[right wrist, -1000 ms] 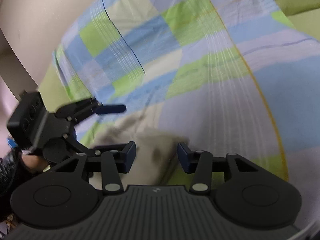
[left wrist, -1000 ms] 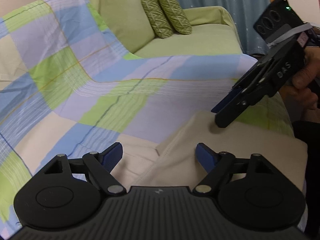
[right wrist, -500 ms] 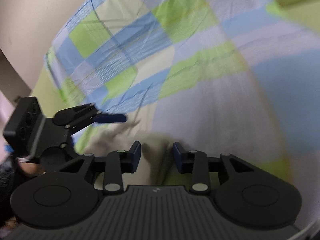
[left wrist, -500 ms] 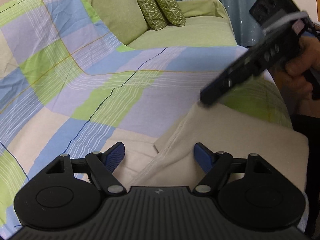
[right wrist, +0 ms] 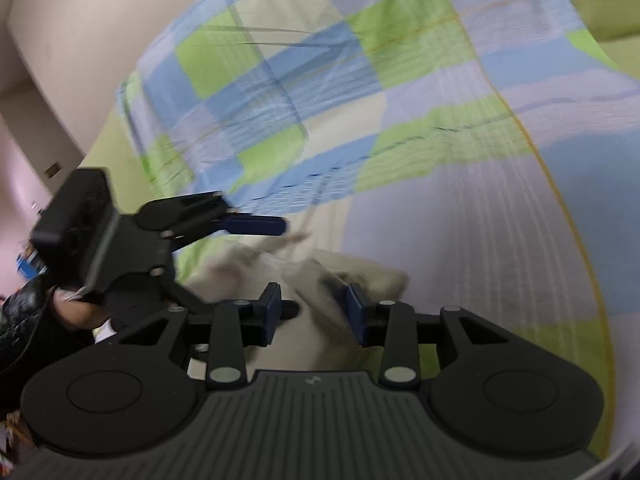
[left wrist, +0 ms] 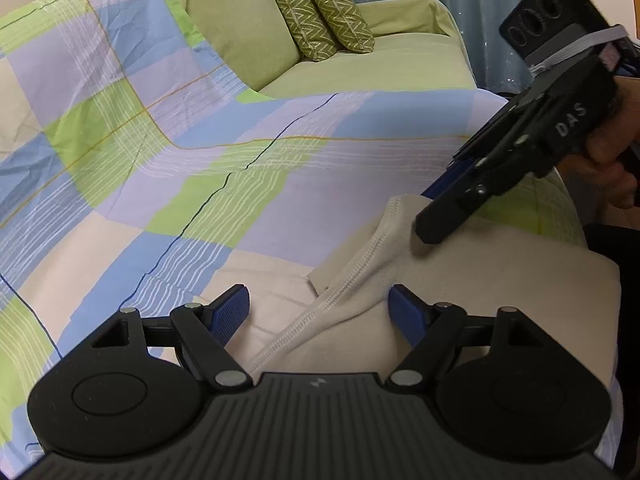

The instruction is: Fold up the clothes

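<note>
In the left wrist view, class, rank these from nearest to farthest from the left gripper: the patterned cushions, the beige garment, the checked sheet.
1. Beige garment: between the left gripper's jaws.
2. Checked sheet: spread under the garment, running ahead and leftward.
3. Patterned cushions: on the sofa, top centre.

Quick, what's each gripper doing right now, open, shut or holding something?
Left gripper: open, beige garment lying between its pads, not gripped.
Right gripper: jaws just narrowed around a garment fold; grip cannot be told.
</note>
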